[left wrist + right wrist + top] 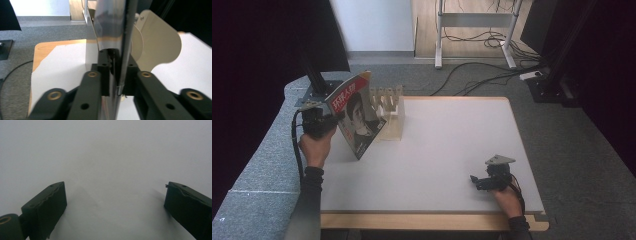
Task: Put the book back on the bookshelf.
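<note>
A magazine (357, 114) with a portrait cover stands tilted on edge above the table's left side, just in front of a wooden slotted rack (391, 114). My left gripper (333, 119) is shut on the magazine's left edge. In the left gripper view the magazine (117, 37) runs edge-on up between the closed jaws, and the rack's rounded dividers (160, 42) stand right behind it. My right gripper (475, 181) rests low near the table's front right; it is open, with only white table between its fingers (47, 207).
The white table top (447, 145) has a wooden front edge (427, 220). Beyond the table lie grey carpet, cables (482, 75) and a desk frame (477, 30). A dark stand base (314, 92) sits by the far left corner.
</note>
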`<state>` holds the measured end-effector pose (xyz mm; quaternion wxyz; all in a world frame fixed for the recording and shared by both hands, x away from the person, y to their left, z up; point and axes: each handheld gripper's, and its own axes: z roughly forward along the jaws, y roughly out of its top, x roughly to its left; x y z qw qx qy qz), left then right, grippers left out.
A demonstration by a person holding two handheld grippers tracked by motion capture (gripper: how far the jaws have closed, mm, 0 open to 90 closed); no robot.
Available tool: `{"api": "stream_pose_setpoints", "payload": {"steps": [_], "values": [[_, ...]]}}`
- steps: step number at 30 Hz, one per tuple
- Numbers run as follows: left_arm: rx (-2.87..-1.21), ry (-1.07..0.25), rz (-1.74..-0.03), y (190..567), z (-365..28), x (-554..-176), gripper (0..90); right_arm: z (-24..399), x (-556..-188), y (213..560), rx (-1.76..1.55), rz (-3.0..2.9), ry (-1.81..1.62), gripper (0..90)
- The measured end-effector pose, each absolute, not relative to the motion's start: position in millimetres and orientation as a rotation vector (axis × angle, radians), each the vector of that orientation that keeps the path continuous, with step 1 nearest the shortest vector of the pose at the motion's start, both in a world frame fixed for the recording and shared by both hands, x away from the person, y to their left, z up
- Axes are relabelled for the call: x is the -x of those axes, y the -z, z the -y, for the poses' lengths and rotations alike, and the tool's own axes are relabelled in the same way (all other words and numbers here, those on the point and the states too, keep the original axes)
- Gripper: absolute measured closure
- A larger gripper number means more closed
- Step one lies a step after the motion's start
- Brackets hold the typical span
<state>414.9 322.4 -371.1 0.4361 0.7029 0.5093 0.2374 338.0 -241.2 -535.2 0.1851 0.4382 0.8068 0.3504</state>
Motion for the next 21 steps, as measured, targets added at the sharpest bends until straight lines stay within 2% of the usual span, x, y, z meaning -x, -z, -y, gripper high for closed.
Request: {"api": "stream_pose_setpoints", "payload": {"steps": [3, 8, 16, 21], "values": [[-1.779, -0.630, -1.255, 369.7, -317.6, -413.7, 61.3, 241.2, -338.0, 535.2, -1.234, -2.273, -0.987, 3.3], [-1.854, -0.649, -1.240, 370.4, -311.9, -408.6, 30.4, 241.2, -338.0, 535.2, -1.236, -2.273, -0.987, 3.3], [-1.856, -0.583, -1.206, 377.6, -312.7, -386.0, 10.7, 241.1, -338.1, 535.0, -1.236, -2.274, -0.986, 3.3], [-1.867, -0.527, -1.188, 395.0, -308.9, -369.3, 5.8, 241.0, -338.1, 535.0, -1.236, -2.274, -0.986, 3.3]]}}
